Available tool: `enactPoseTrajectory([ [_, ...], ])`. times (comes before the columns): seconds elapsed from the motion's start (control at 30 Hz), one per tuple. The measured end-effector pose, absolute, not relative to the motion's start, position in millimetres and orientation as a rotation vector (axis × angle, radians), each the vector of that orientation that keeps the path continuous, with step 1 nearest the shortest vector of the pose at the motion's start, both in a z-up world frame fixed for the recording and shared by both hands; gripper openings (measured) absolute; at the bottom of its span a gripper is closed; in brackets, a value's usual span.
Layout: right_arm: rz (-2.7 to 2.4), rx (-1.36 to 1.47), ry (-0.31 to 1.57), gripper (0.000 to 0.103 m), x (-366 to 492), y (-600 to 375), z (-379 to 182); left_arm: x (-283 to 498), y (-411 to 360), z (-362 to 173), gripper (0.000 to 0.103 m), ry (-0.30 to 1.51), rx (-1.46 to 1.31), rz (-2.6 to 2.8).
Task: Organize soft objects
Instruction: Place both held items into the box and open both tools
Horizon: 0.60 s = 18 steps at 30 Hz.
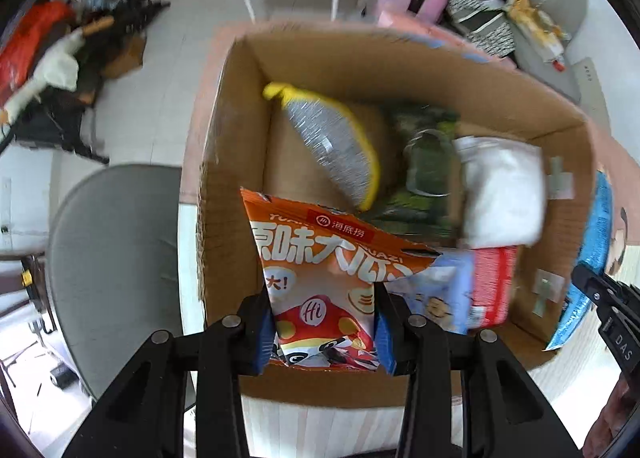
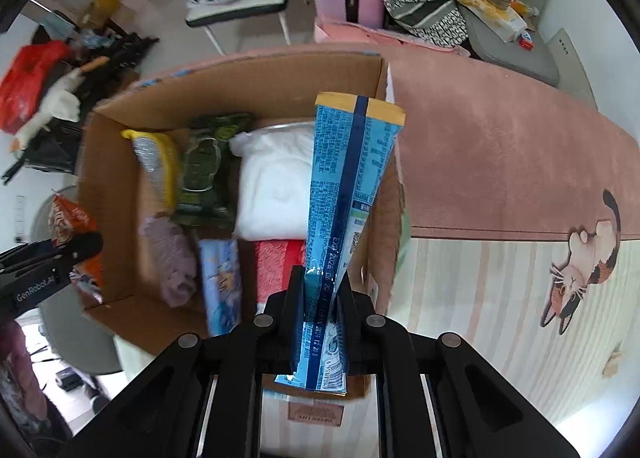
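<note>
The cardboard box (image 1: 400,58) filled the middle of the left wrist view and the centre left of the right wrist view. It stood on a pink mat with a cat drawing (image 2: 500,146). Inside it lay already a white soft pack (image 2: 276,194), a green packet (image 2: 204,166), a silver and yellow pouch (image 1: 332,146), a purple cloth (image 2: 174,258) and a red towel (image 2: 276,266).

The step in hand seemed to be carrying 2 more packets to the box. The orange snack bag (image 1: 320,270) hung over the lower left corner of the box, clamped between the blue pads of the left gripper (image 1: 324,334). The long blue packet (image 2: 344,218) stood in the lower centre of the right wrist view, over the right wall of the box, pinched tight at its bottom by the right gripper (image 2: 322,322).

Both grippers pointed down toward the box, 1 at each side of it.

The next move, in my judgement, called for lowering each packet into a free place, the brown floor at the left of the box, and then opening the jaws. The blue packet was tall, so it might lean on the wall or tip out.
</note>
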State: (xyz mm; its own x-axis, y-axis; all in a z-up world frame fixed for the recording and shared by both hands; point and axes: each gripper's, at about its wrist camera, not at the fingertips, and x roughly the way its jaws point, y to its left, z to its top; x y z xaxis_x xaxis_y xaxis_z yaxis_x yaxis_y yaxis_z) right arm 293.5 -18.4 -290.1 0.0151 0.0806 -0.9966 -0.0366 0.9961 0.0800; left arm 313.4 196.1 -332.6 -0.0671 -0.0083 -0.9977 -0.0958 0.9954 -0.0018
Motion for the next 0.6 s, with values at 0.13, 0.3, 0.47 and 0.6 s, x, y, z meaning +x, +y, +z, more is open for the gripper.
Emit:
enactPoseTrajectory([
  [0.13,0.051,0.003,1.588,0.014,301,-14,-316,320,203,-356,0.039,1.693,-0.104,0.057],
  [0.3,0.009,-0.031,1.622,0.018,308,-12,-338,324,209,-378,0.042,1.772,-0.179,0.034],
  [0.47,-0.003,-0.040,1.636,0.063,311,-13,-342,325,211,-371,0.070,1.731,-0.162,0.035],
  [0.6,0.009,-0.029,1.647,0.077,310,-13,-339,323,204,-355,0.080,1.692,-0.117,0.047],
])
